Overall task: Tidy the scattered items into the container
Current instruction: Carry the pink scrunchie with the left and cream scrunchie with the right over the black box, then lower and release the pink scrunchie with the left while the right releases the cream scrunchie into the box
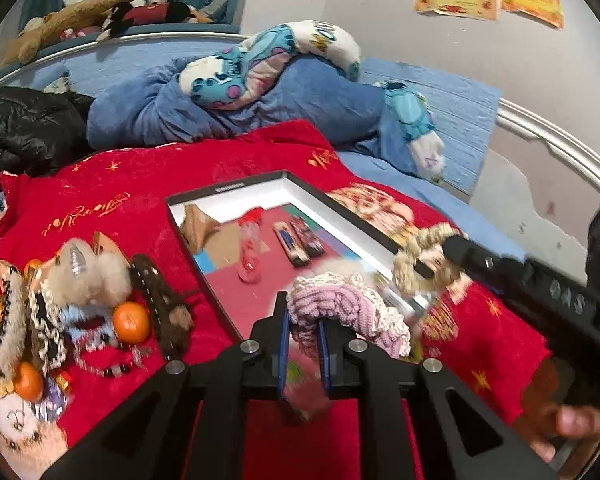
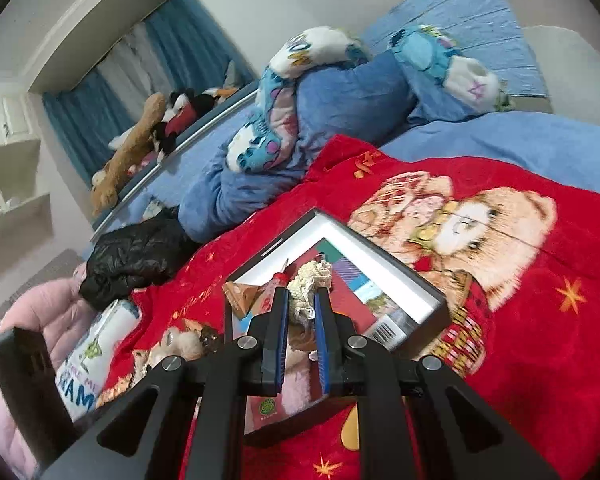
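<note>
A home bedroom: a bed (image 1: 451,100) with a red blanket (image 2: 519,288), plush toys (image 1: 100,8) along its edge, blue curtains (image 2: 84,120).

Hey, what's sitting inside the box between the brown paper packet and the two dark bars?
A clear bottle with a red cap lies between the brown packet and the two dark bars in the box, seen from the left wrist.
</note>
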Motion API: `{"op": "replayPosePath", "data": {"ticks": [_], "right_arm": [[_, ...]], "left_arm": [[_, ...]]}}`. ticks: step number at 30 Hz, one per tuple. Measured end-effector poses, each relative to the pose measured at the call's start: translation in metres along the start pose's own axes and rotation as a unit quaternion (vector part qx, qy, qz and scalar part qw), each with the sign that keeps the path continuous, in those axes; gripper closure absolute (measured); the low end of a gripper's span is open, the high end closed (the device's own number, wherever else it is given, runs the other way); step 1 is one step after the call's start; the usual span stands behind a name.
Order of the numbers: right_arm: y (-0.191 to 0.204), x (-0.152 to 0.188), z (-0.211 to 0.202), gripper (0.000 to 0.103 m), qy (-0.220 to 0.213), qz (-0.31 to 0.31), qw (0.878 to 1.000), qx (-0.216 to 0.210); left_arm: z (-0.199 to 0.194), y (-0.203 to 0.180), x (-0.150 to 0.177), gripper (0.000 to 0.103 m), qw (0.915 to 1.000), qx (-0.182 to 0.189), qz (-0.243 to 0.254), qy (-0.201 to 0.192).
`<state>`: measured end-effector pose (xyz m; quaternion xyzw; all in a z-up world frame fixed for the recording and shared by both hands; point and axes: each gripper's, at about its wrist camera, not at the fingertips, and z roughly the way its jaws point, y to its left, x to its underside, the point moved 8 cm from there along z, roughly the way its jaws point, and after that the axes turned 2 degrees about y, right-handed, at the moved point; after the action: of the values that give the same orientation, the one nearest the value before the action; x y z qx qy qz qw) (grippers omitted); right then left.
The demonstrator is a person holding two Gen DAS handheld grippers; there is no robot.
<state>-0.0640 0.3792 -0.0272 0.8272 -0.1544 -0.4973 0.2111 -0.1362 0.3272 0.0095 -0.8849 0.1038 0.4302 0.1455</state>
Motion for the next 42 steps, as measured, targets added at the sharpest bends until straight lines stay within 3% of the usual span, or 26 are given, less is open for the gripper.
{"op": "replayPosePath", "data": {"ticks": [5, 11, 13, 21, 24, 26, 29, 36, 42], "right_arm": [[0.004, -0.019, 0.031, 0.089, 0.016, -0.051, 0.998, 0.023], [0.012, -0.037, 0.067, 0.089, -0.003, -0.113, 0.993, 0.040], [0.014, -0.035, 0.076, 0.089, -0.015, -0.120, 0.992, 0.026], [0.007, -0.022, 0.087, 0.090, -0.051, -0.134, 0.988, 0.048], [-0.006, -0.018, 0.092, 0.090, -0.044, -0.133, 0.988, 0.063], [-0.013, -0.017, 0.096, 0.090, -0.034, -0.116, 0.991, 0.050], [-0.017, -0.018, 0.097, 0.089, -0.033, -0.110, 0.992, 0.055], [-0.014, -0.008, 0.106, 0.089, -0.013, -0.132, 0.989, 0.071], [-0.018, 0.001, 0.114, 0.089, 0.008, -0.134, 0.988, 0.079]], "left_arm": [[0.025, 0.014, -0.040, 0.090, 0.9989, -0.033, -0.008, -0.033], [0.047, 0.038, -0.063, 0.090, 0.9962, -0.025, -0.035, -0.075], [0.052, 0.047, -0.053, 0.090, 0.9967, -0.018, -0.048, -0.064], [0.081, 0.058, -0.038, 0.090, 0.9968, 0.013, -0.067, -0.041], [0.091, 0.056, -0.034, 0.090, 0.9978, 0.003, -0.059, -0.030], [0.095, 0.054, -0.032, 0.090, 0.9983, -0.005, -0.052, -0.026], [0.101, 0.055, -0.029, 0.090, 0.9984, -0.036, -0.035, -0.024], [0.121, 0.063, -0.020, 0.090, 0.9981, -0.017, -0.058, 0.004], [0.126, 0.056, -0.023, 0.090, 0.9990, -0.023, -0.038, 0.002]]}}
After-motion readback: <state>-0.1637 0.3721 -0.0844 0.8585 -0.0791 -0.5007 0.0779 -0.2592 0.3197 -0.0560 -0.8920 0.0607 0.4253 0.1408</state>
